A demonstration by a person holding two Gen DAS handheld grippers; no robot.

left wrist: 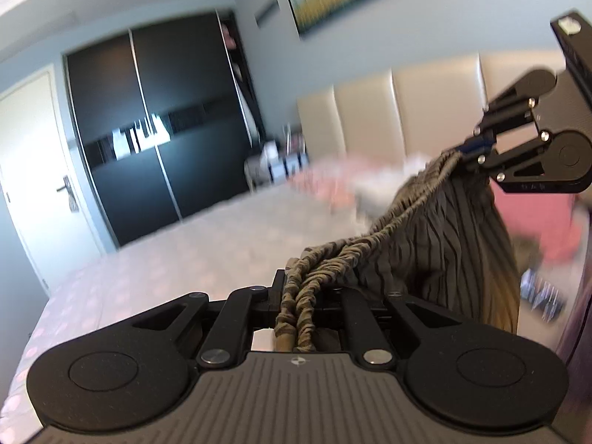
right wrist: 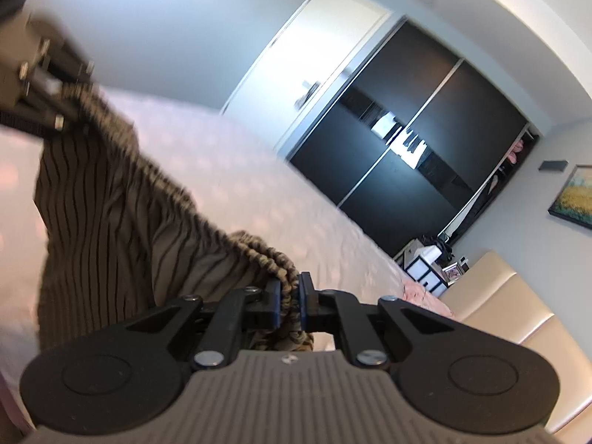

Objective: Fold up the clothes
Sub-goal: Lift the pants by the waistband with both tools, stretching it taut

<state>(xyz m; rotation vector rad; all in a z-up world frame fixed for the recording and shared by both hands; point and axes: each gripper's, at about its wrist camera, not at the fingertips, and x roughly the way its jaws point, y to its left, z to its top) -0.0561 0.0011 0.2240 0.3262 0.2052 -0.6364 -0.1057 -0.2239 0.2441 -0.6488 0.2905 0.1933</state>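
Across the background, a wide bed (left wrist: pixel 155 259) in pale dotted cover, a padded cream headboard (left wrist: pixel 388 111) and a dark sliding wardrobe (left wrist: pixel 148 129) beside a white door (left wrist: pixel 33 170). Lifted clear above that bed, a brown striped garment (right wrist: pixel 111 203), hanging slack with its gathered elastic edge stretched between both tools. Left gripper (left wrist: pixel 296 296) clamped shut on one end of that edge, right gripper (right wrist: pixel 290 294) pinched shut on the other.

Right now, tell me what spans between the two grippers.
The striped garment's gathered waistband, sagging from left gripper to right gripper; left wrist view.
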